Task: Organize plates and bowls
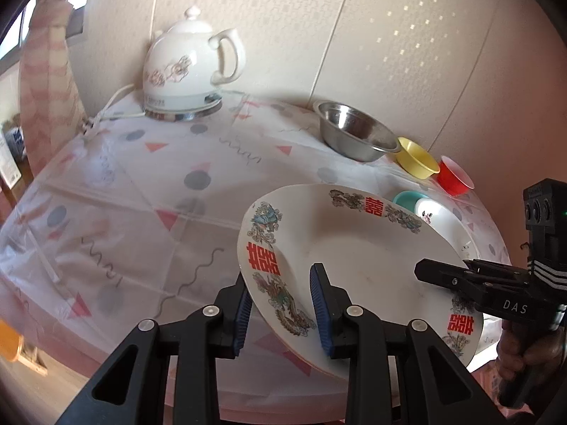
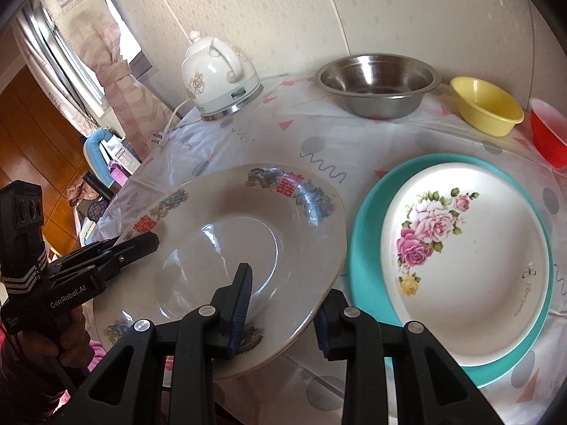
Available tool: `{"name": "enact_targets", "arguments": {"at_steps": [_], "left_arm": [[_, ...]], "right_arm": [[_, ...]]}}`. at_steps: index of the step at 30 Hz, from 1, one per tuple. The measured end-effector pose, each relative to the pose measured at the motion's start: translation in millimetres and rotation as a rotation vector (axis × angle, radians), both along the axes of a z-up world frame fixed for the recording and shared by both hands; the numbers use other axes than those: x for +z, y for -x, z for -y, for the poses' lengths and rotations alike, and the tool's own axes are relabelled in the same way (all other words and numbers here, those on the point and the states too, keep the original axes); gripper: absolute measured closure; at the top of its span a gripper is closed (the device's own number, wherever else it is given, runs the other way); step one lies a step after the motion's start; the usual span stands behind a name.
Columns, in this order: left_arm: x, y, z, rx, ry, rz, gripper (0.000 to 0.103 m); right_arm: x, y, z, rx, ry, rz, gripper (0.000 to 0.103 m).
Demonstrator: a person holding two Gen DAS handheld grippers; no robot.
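- We hold the dragon plate (image 2: 226, 248) by opposite rims, tilted above the table (image 1: 149, 191): left gripper (image 1: 283, 315) and right gripper (image 2: 283, 313) both clenched on it.
- Just right of the dragon plate, the rose plate (image 2: 460, 248) lies inside the teal plate (image 2: 365, 269).
- Beyond it, the steel bowl (image 2: 375, 85), yellow bowl (image 2: 485, 106) and red bowl (image 2: 549, 134) stand empty.

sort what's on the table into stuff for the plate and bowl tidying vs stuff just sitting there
For the job: dragon plate, rose plate, teal plate, steel bowl, yellow bowl, red bowl.

Lying about: kettle, its plug.
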State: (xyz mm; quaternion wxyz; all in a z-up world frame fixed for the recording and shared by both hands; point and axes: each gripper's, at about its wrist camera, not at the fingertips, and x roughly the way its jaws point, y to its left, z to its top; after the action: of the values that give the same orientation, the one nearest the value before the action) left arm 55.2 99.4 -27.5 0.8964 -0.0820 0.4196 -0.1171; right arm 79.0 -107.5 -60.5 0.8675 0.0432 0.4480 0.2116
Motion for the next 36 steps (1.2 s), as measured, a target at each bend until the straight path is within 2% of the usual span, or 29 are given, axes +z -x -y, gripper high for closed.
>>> {"name": "enact_targets", "arguments": {"at_steps": [7, 18, 27, 36], "left_arm": [[15, -12, 18, -0.055, 0.010, 0.047, 0.071], [34, -37, 97, -0.206, 0.020, 0.085, 0.071], [24, -63, 154, -0.304, 0.014, 0.055, 0.071], [18, -75, 174, -0.336, -0.003, 0.035, 0.070]], "right_arm": [[16, 2, 23, -0.054, -0.023, 0.049, 0.071], [33, 10, 95, -0.228, -0.019, 0.102, 0.071], [29, 5, 146, -0.351, 0.018, 0.095, 0.071], [20, -2, 163, -0.399, 0.026, 0.079, 0.071]]}}
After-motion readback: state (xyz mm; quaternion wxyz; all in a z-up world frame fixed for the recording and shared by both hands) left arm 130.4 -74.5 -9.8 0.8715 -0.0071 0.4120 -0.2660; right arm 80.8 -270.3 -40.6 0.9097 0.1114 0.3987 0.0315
